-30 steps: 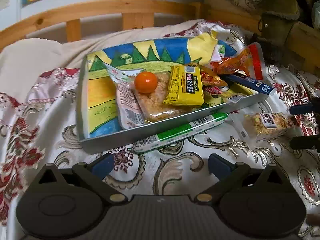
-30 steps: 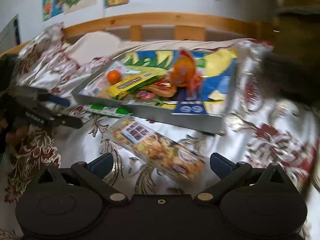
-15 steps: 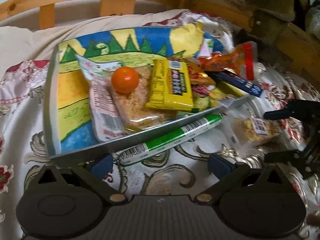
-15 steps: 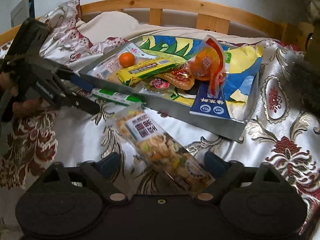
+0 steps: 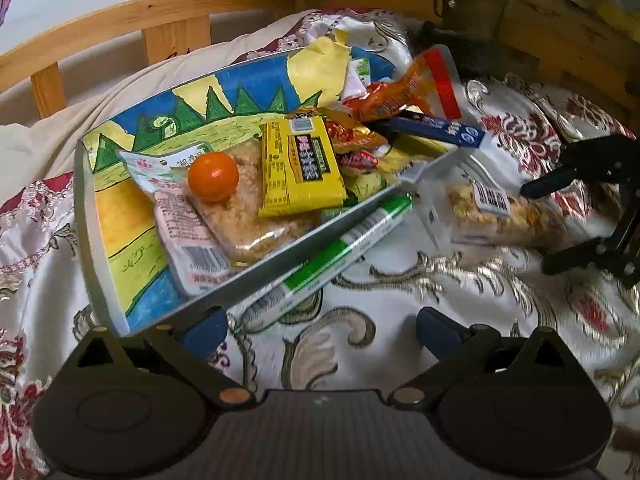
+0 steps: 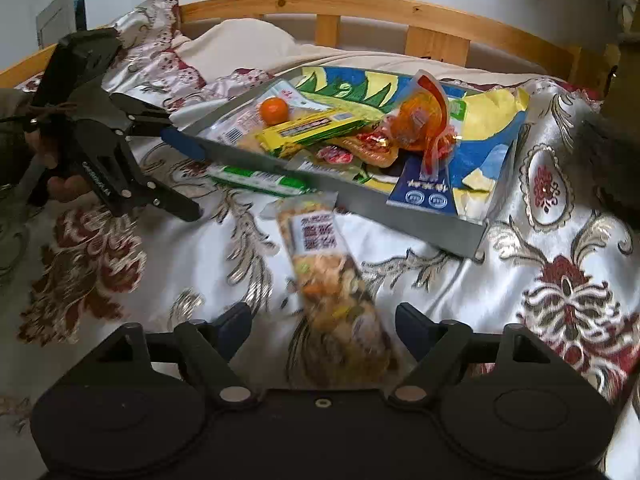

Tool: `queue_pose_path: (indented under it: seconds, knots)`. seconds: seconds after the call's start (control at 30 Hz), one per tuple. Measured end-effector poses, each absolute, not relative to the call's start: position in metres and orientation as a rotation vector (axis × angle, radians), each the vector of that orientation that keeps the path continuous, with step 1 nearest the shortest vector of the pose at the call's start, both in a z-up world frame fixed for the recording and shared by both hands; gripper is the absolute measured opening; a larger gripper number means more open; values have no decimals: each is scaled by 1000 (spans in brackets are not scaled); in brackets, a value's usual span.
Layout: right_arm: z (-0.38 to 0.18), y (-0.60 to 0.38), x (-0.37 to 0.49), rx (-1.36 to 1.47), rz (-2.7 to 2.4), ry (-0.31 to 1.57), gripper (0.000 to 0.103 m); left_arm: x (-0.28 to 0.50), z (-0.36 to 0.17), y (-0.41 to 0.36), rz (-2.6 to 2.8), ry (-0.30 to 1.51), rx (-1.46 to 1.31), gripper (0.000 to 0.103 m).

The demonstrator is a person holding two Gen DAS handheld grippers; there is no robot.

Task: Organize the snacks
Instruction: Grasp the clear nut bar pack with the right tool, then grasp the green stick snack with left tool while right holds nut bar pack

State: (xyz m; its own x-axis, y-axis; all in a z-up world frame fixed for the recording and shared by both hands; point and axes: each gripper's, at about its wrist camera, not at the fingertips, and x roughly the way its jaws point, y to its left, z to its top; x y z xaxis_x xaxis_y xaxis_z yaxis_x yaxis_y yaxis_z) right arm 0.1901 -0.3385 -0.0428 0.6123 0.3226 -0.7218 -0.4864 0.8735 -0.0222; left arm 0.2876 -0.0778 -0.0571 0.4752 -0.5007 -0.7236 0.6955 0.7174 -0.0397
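Painted tray (image 5: pixel 105 236) filled with snack packets, small orange (image 5: pixel 213 176) rested on top, green-and-white tube (image 5: pixel 325 261) laid just outside near rim, left gripper (image 5: pixel 320 330) spread wide.

Little reads clearly: the yellow packet (image 5: pixel 301 166) in the tray (image 5: pixel 86 216) carries bold Chinese characters on a black panel (too blurred to make out), the clear nut bar (image 6: pixel 334 284) has a white Chinese label, and barcodes mark the green-and-white stick (image 5: pixel 332 258).
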Motion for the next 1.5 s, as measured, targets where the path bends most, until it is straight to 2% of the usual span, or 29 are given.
queue_pose_path:
  seconds: [0.13,0.47,0.63,0.93,1.1,1.2,1.33,1.43,1.47,1.5]
  knots:
    - [-51,-332,203,-222,457,788,82,298,-61,-90,-760,835,270,102]
    - [-51,-339,184,-170,456,797,63,297,-56,-97,-872,920,294,102]
    - [-51,-342,181,-156,452,805,63,288,-53,-111,-861,846,398,101]
    - [-54,-341,182,-116,435,792,63,294,-59,-123,-857,867,335,102]
    - [-53,-347,174,-92,436,796,63,289,-55,-134,-1007,997,324,97]
    - [-53,-349,171,-85,428,799,63,278,-54,-147,-951,894,463,96]
    - [-52,-351,167,-78,424,779,62,274,-53,-145,-926,865,444,96]
    - [-54,-352,169,-55,415,773,50,272,-53,-135,-897,855,399,96]
    - [-55,-351,170,-51,415,774,41,272,-53,-130,-889,854,374,96]
    - [-56,-351,171,-46,416,773,39,274,-51,-125,-879,842,350,96]
